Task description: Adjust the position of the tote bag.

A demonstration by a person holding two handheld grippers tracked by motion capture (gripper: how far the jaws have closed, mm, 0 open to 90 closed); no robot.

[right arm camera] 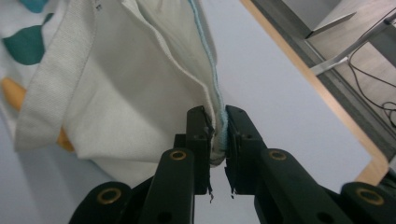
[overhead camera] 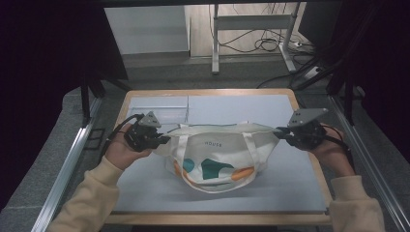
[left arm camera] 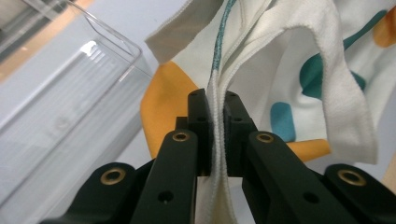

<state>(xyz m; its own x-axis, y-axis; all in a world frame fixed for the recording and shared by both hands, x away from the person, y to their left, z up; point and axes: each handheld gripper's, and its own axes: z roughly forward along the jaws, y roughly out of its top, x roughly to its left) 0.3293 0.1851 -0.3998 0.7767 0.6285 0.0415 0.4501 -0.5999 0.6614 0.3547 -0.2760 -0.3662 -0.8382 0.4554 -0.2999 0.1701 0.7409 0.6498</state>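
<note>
The canvas tote bag (overhead camera: 217,157) was soft, light cloth that would likely sag and fold wherever it went unsupported. Its hemmed side seams looked like the firmest places to take hold, and both tools had them. The left tool (overhead camera: 164,140) was clamped tight on the bag's left edge, the stitched hem pinched between its pads (left arm camera: 205,135). The right tool (overhead camera: 279,133) was closed likewise on the bag's right seam, a pale blue lining edge caught between its pads (right arm camera: 236,135). The bag hung stretched between them over the middle of the counter (overhead camera: 290,193), its printed belly drooping toward the surface. Both hands were held level and well apart, tools pointing inward. A clear plastic tray (left arm camera: 70,107) lay near the left tool.
</note>
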